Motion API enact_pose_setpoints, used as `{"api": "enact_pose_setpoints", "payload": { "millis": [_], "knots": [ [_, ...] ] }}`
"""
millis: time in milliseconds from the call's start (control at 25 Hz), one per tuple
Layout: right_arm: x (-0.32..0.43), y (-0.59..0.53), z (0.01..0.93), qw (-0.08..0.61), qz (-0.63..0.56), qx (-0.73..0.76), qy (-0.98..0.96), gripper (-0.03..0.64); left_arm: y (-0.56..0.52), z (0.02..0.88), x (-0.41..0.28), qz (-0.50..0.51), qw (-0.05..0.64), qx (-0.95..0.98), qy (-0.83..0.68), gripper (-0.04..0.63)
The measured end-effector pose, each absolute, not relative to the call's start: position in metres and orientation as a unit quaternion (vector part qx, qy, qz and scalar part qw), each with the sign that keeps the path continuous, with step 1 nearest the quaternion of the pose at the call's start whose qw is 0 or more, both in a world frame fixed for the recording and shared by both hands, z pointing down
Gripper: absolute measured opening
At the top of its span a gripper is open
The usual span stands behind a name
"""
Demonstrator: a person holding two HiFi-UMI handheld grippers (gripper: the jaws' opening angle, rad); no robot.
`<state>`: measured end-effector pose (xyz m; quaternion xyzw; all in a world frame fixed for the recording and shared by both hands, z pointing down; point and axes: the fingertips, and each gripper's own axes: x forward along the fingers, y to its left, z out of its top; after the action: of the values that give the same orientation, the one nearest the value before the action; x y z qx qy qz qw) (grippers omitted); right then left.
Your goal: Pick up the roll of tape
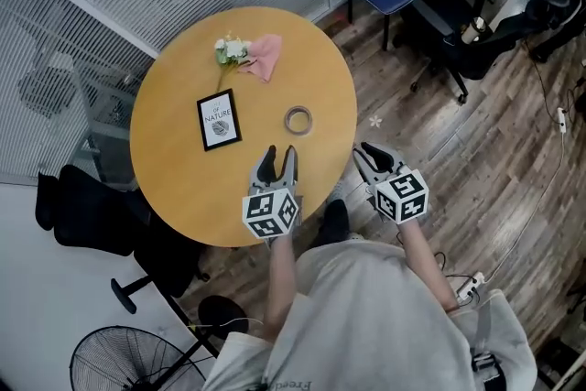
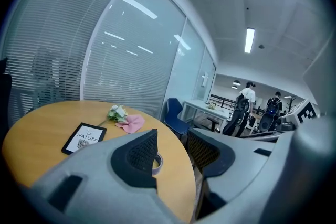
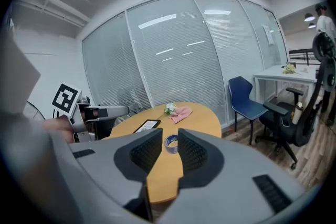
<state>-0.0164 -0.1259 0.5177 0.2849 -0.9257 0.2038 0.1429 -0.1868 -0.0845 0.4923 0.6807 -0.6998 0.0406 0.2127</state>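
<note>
With the roll of tape (image 1: 298, 120) lying flat toward the right side of the table (image 1: 183, 188), and the left gripper (image 1: 278, 153) over its near edge and the right gripper (image 1: 372, 151) just off it both spread and empty, the left should straddle the tape's wall before pinching.

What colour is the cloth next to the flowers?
The cloth is pink; it shows best in the head view.
</note>
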Motion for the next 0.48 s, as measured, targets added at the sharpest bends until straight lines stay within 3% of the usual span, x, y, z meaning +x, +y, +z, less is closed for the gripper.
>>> {"api": "enact_pose_setpoints", "payload": {
  "millis": [480],
  "knots": [
    [-0.062,-0.177,0.513,0.144,0.199,0.280,-0.928,0.089,-0.150,0.487,-0.229,0.033,0.210,0.687,-0.695,0.178]
  ]
}}
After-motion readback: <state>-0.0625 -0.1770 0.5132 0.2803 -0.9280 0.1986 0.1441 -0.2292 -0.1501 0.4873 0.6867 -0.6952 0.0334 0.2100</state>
